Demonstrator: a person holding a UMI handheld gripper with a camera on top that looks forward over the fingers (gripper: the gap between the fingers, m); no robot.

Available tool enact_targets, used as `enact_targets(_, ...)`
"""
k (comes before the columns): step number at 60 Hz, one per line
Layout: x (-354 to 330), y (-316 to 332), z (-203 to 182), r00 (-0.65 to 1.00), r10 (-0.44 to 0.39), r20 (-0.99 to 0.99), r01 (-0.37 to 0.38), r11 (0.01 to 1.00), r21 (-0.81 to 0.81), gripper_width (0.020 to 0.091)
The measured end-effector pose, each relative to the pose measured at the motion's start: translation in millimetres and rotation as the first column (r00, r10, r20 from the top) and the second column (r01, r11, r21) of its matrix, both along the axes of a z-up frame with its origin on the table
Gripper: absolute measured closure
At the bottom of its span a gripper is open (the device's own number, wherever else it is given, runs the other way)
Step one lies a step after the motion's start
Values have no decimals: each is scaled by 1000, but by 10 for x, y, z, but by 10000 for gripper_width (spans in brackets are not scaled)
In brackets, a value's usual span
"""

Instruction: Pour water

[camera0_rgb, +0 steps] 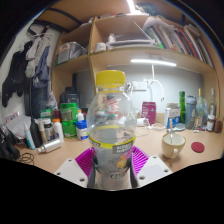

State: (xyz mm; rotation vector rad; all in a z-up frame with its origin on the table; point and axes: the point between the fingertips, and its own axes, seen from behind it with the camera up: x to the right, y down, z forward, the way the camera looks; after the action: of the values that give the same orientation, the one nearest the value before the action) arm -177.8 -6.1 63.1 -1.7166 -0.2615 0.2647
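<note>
A clear plastic bottle (pixel 111 130) with a yellow cap and a yellow-and-white label stands upright between my fingers, filling the middle of the view. My gripper (pixel 111 163) is shut on it, the magenta pads (pixel 82 160) pressing its lower body from both sides. The bottle is held above the wooden desk (pixel 150 140). To the right, beyond the fingers, a small pale cup (pixel 173 144) stands on the desk.
The desk's left side is crowded with several jars and bottles (pixel 68 112), and a small white bottle with a blue cap (pixel 82 128). Green bottles (pixel 183 108) and a red box (pixel 149 111) stand at the back right. Shelves with books hang above. A red lid (pixel 197 147) lies far right.
</note>
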Motion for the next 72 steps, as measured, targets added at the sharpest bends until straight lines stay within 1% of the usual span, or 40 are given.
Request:
enact_targets(1, -4, -1, -6, 1000, 3, 5, -3, 1000, -6, 631)
enact_targets(3, -15, -2, -9, 1000, 12, 12, -12, 1000, -13, 640)
enact_targets(9, -29, 14, -26, 999, 41, 15, -40, 998, -37, 643)
enact_targets(13, -36, 54, -25, 999, 46, 5, -45, 995, -88, 643)
enact_targets(16, -24, 86, 84, 998, 42, -55, -48, 992, -115, 642)
enact_targets(20, 31, 184, 322, 979, 12, -205, -42, 989, -144, 643)
enact_targets(22, 47, 251, 381, 955, -22, -297, -38, 980, -194, 642)
enact_targets(25, 92, 318, 436, 884, -87, -460, -54, 957, -285, 643)
enact_targets(26, 93, 335, 451, 851, -110, -513, -68, 946, -316, 644)
enact_targets(27, 92, 352, 463, 813, -136, -566, -85, 934, -346, 663)
enact_targets(28, 96, 371, 478, 771, -165, -615, -102, 921, -375, 643)
enact_targets(31, 110, 442, 537, 624, -258, -738, -163, 880, -445, 645)
enact_targets(34, 112, 510, 590, 464, -359, -810, -215, 841, -496, 644)
enact_targets(36, 182, 609, 558, 368, -402, -838, -259, 821, -508, 645)
enact_targets(39, 235, 670, 626, 230, -462, -857, -315, 797, -515, 644)
enact_targets(43, 278, 745, 737, 67, -513, -856, -388, 777, -496, 649)
enact_targets(44, 241, 692, 839, 26, -540, -841, -403, 764, -503, 644)
enact_targets(45, 250, 713, 861, -14, -552, -834, -421, 760, -495, 646)
enact_targets(46, 267, 788, 790, -48, -551, -833, -435, 763, -479, 646)
enact_targets(53, 351, 915, 969, -297, -614, -731, -526, 744, -411, 646)
enact_targets(56, 355, 973, 1009, -366, -621, -693, -544, 747, -383, 643)
enact_targets(64, 504, 1082, 1123, -503, -621, -601, -551, 766, -331, 644)
enact_targets(72, 600, 1128, 1157, -546, -608, -576, -533, 783, -321, 643)
